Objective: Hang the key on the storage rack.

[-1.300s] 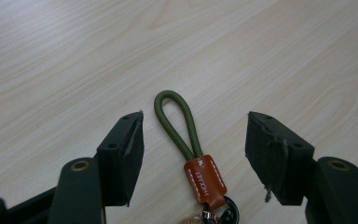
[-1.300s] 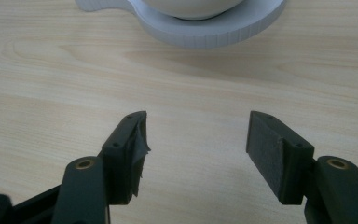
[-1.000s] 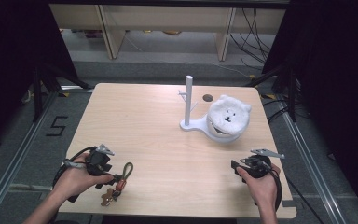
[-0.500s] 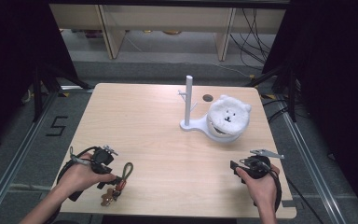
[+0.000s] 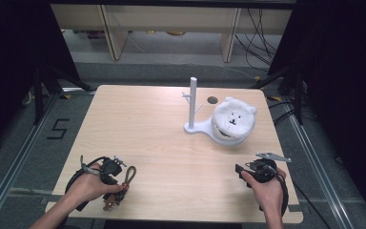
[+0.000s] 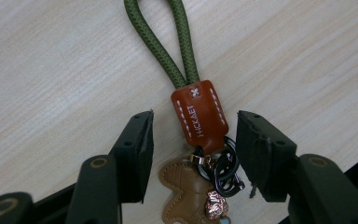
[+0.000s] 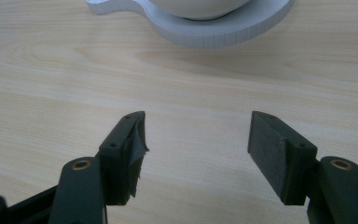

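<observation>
At the table's (image 5: 171, 143) near left corner, the left gripper (image 6: 193, 140) straddles a keychain (image 6: 198, 116), its jaws just closing in on the brown leather tab without yet pressing it. The risk: pads could pinch the tab off-centre or catch the loose black rings (image 6: 224, 167), letting the green cord loop (image 6: 161, 37) slide or twist free on lifting. The right gripper (image 7: 198, 140) waits with jaws apart over bare wood. Beyond it, the white stand's (image 5: 193, 102) round dish (image 5: 219, 138) holds a white plush bear (image 5: 233, 119).
</observation>
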